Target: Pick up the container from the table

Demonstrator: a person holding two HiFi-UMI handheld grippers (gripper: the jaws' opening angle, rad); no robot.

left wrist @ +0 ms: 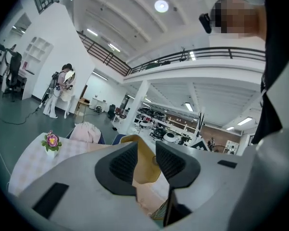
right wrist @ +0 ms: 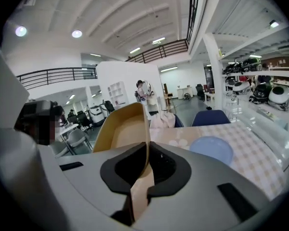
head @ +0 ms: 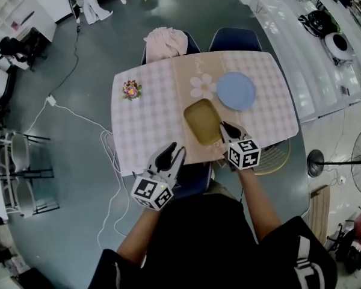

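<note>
The container (head: 203,120) is a tan, shallow rectangular tray, above the checked tablecloth of the table (head: 145,119) near its front edge. My right gripper (head: 225,127) is shut on the container's near right rim. In the right gripper view the thin rim (right wrist: 147,153) is pinched between the pads and the container (right wrist: 121,129) tilts up ahead of my right gripper (right wrist: 147,171). My left gripper (head: 173,153) stands open at the table's front edge, left of the container and apart from it. In the left gripper view the container (left wrist: 135,139) shows beyond my left gripper (left wrist: 145,153), with nothing between the pads.
A blue plate (head: 236,91) lies behind and to the right of the container. A small pot of flowers (head: 132,90) stands at the table's left. Two blue chairs (head: 234,39) stand at the far side, one with a pink cloth (head: 166,42). A white cable (head: 102,138) runs over the floor.
</note>
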